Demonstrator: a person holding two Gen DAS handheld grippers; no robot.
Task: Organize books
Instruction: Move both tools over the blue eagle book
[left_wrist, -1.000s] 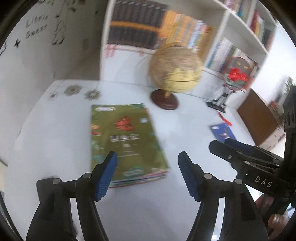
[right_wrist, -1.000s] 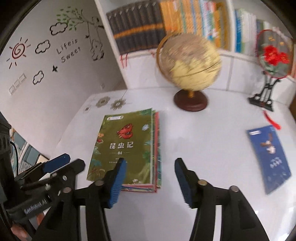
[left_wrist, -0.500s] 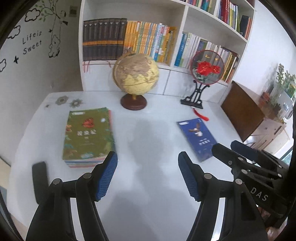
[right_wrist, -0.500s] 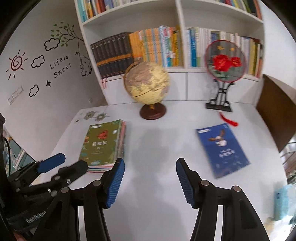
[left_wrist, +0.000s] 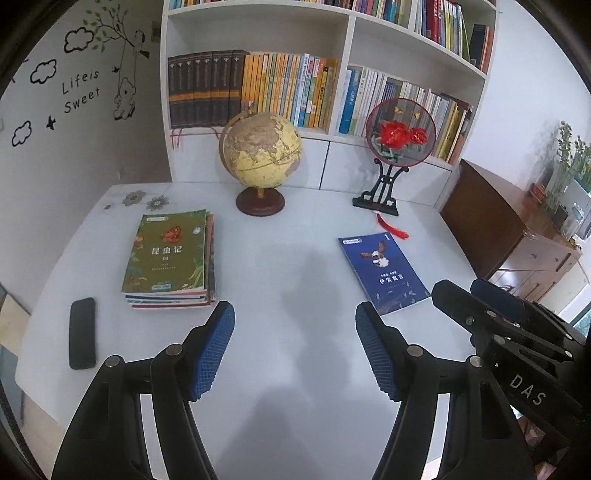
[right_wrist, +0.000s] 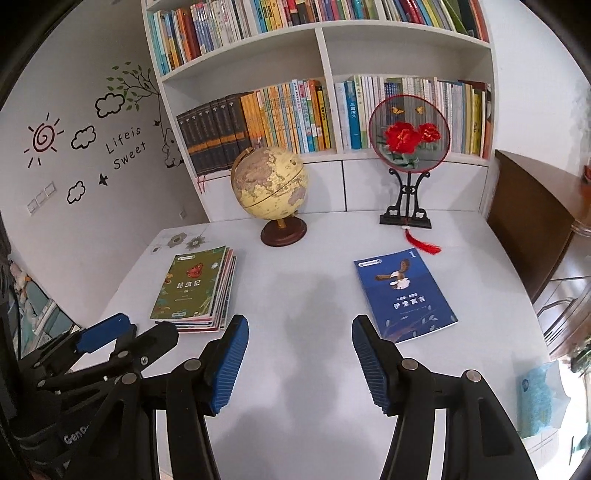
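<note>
A stack of books with a green cover on top (left_wrist: 168, 254) lies on the left of the white table (left_wrist: 288, 258); it also shows in the right wrist view (right_wrist: 195, 288). A single blue book (left_wrist: 384, 271) lies on the right, and shows in the right wrist view (right_wrist: 404, 293). My left gripper (left_wrist: 295, 347) is open and empty above the table's near middle. My right gripper (right_wrist: 299, 363) is open and empty beside it, near the front edge. Each gripper shows at the side of the other's view.
A globe (left_wrist: 260, 155) and a round fan on a black stand (left_wrist: 397, 136) stand at the back of the table. A black phone (left_wrist: 82, 332) lies at the front left. A full bookshelf (left_wrist: 288, 85) rises behind. A wooden cabinet (left_wrist: 509, 236) stands to the right.
Both grippers have pulled back and up from close over the green stack. The view has widened and now takes in the blue book, the phone and the shelf. Both stay open.
</note>
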